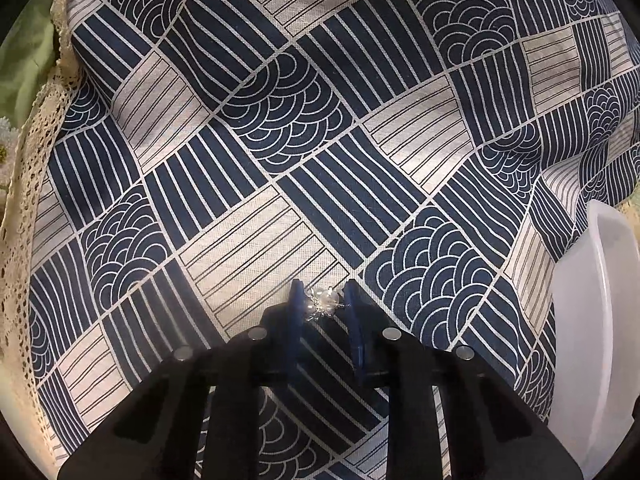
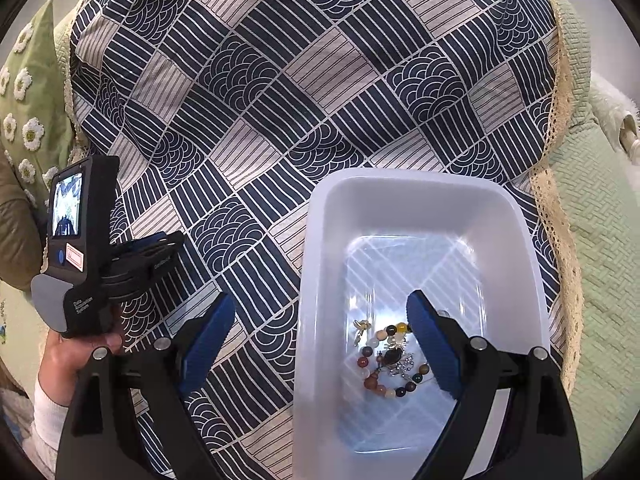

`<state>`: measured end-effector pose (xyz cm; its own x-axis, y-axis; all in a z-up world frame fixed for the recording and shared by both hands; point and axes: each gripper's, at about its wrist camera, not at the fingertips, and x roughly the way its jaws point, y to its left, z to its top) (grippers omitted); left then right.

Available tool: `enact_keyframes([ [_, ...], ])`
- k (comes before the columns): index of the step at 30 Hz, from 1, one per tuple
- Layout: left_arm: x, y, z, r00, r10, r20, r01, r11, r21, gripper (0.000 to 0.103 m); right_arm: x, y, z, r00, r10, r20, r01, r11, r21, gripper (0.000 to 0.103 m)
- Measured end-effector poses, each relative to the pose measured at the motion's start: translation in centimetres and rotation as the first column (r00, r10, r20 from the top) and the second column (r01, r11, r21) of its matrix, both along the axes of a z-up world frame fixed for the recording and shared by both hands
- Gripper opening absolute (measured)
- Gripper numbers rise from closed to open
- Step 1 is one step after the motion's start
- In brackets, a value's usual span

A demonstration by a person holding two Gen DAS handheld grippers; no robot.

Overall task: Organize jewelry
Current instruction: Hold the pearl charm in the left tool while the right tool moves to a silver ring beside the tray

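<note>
The left gripper [image 1: 323, 308] closes around a small pearl ornament [image 1: 322, 304] on the patterned cloth [image 1: 280, 128], apparently to lift it. The right gripper [image 2: 320, 344] hangs spread wide over the white tray [image 2: 400, 184], where a bead bracelet [image 2: 390, 364] already lies.

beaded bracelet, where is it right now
In the right wrist view, the beaded bracelet lies in the white tray, on its floor beside a gold earring, just left of the right hand-held gripper's right finger.
</note>
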<state>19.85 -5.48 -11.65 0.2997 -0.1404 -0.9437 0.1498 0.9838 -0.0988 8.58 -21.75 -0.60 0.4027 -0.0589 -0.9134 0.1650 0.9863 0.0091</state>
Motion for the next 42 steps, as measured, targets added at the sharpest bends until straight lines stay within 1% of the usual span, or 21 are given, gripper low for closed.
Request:
enact_keyframes([
  [2, 0.1, 0.3, 0.4, 1.000, 0.008, -0.001, -0.008, 1.000, -0.006, 0.019, -0.1, 0.2, 0.3, 1.000, -0.005, 0.013, 0.005, 1.000, -0.001, 0.086],
  [4, 0.0, 1.8, 1.9, 1.000, 0.021, 0.006, -0.021, 1.000, -0.008, 0.019, -0.2, 0.7, 0.7, 1.000, -0.010, 0.029, 0.010, 1.000, -0.002, 0.086],
  [8, -0.9, 4.2, 3.5, 0.998, 0.059, 0.011, -0.059, 0.998, -0.023, 0.019, -0.6, 2.7, 1.8, 0.995, -0.041, 0.091, 0.041, 0.999, -0.002, 0.086],
  [10, -1.6, 5.8, 4.2, 0.996, 0.085, 0.018, -0.085, 0.996, -0.006, 0.019, -1.1, 4.3, 2.1, 0.991, -0.049, 0.124, 0.045, 0.998, 0.035, 0.086],
  [13, -2.3, 7.6, 5.3, 0.994, 0.107, 0.038, -0.108, 0.994, 0.022, 0.019, -1.6, 6.5, 1.9, 0.989, -0.048, 0.137, 0.039, 0.997, 0.066, 0.087],
  [16, -3.2, 9.6, 6.2, 0.990, 0.133, 0.055, -0.135, 0.991, 0.018, 0.019, -2.3, 9.5, 1.0, 0.990, -0.018, 0.140, 0.017, 1.000, 0.011, 0.087],
  [18, -4.0, 10.4, 6.4, 0.990, 0.133, 0.053, -0.134, 0.991, 0.023, 0.020, -2.7, 10.8, 0.2, 0.992, -0.005, 0.124, 0.009, 0.999, -0.032, 0.087],
  [20, -4.9, 10.9, 6.4, 0.991, 0.125, 0.055, -0.127, 0.991, 0.029, 0.020, -3.1, 11.6, -1.0, 0.995, 0.008, 0.099, -0.003, 0.999, -0.053, 0.087],
  [24, -6.4, 11.9, 6.1, 0.991, 0.127, 0.044, -0.129, 0.991, 0.033, 0.020, -3.8, 12.5, -3.1, 0.998, 0.028, 0.050, -0.023, 0.995, -0.092, 0.087],
  [26, -6.6, 12.3, 5.6, 0.990, 0.134, 0.034, -0.135, 0.990, 0.037, 0.020, -3.8, 12.5, -4.2, 0.999, 0.026, 0.025, -0.023, 0.994, -0.110, 0.087],
  [30, -6.7, 12.2, 4.7, 0.990, 0.140, 0.018, -0.140, 0.990, 0.030, 0.020, -3.3, 11.6, -5.9, 1.000, -0.002, -0.017, 0.000, 0.993, -0.115, 0.087],
  [33, -6.8, 11.5, 4.5, 0.992, 0.125, 0.016, -0.126, 0.991, 0.041, 0.020, -3.2, 11.0, -6.7, 0.999, -0.014, -0.041, 0.010, 0.994, -0.110, 0.087],
  [39, -7.0, 10.5, 4.6, 0.995, 0.097, 0.022, -0.098, 0.994, 0.045, 0.020, -2.9, 10.8, -8.4, 0.995, -0.010, -0.104, -0.001, 0.995, -0.100, 0.087],
  [42, -7.0, 10.5, 4.5, 0.995, 0.096, 0.020, -0.097, 0.994, 0.048, 0.020, -2.8, 11.3, -9.0, 0.993, -0.002, -0.122, -0.014, 0.992, -0.125, 0.087],
])
